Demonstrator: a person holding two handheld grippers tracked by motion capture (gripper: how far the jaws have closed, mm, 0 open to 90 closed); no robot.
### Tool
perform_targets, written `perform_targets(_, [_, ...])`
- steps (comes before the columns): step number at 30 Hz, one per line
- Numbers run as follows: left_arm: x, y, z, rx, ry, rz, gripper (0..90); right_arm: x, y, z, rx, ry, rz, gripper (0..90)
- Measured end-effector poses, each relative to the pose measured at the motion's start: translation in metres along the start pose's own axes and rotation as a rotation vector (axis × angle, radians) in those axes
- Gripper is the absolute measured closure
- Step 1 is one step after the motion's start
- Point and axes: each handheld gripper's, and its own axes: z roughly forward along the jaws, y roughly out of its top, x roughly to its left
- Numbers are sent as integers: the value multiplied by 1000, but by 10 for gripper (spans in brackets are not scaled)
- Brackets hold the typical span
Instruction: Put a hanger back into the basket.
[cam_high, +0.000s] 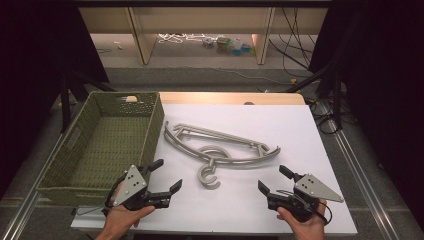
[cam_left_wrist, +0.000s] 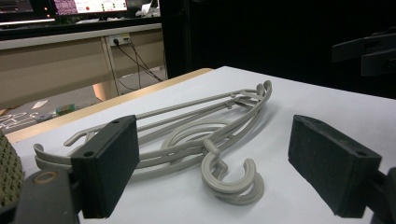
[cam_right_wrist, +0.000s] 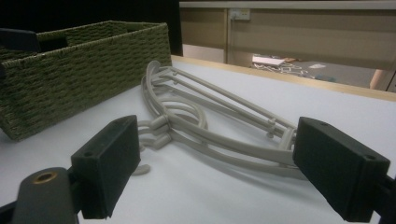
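Between both open tongs (cam_high: 167, 176) (cam_high: 270, 180) lie hangers (cam_high: 220, 147).

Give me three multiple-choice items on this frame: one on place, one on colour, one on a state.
1. Where is the basket?
A. left of the hangers
B. right of them
C. on top of them

2. What colour are the hangers?
A. red
B. grey-beige
C. black

3. How are the jaws of the left gripper and right gripper?
A. both open, holding nothing
B. both shut on a hanger
C. left shut on the basket

Answers:
1 A, it stands at the table's left edge in the high view.
2 B, pale grey-beige in all views.
3 A, both gripper views show wide gaps, with the hangers lying beyond.
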Motion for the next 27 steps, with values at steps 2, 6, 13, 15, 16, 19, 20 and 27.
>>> perform_targets(2, [0, 0, 2, -8, -11, -4, 163, 0, -1, 2, -18, 10, 7, 157])
perform_targets(6, [0, 1, 6, 26, -18, -6, 176, 0, -1, 1, -6, 8, 1, 157])
perform_targets(13, [-1, 6, 13, 36, -41, -10, 180, 0, -1, 2, -3, 18, 5, 157])
perform_targets(15, [0, 8, 15, 35, -51, -9, 178, 0, -1, 2, -3, 20, 5, 157])
perform_targets(16, [0, 8, 15, 35, -51, -9, 177, 0, -1, 2, -3, 21, 7, 158])
perform_targets(19, [-1, 11, 17, 49, -45, 6, 176, 0, -1, 1, 8, 20, 8, 158])
perform_targets(20, [-1, 12, 17, 55, -40, 8, 176, 0, -1, 1, 7, 21, 9, 158])
perform_targets(27, [5, 21, 34, 134, -45, 1, 178, 0, -1, 2, 3, 25, 11, 159])
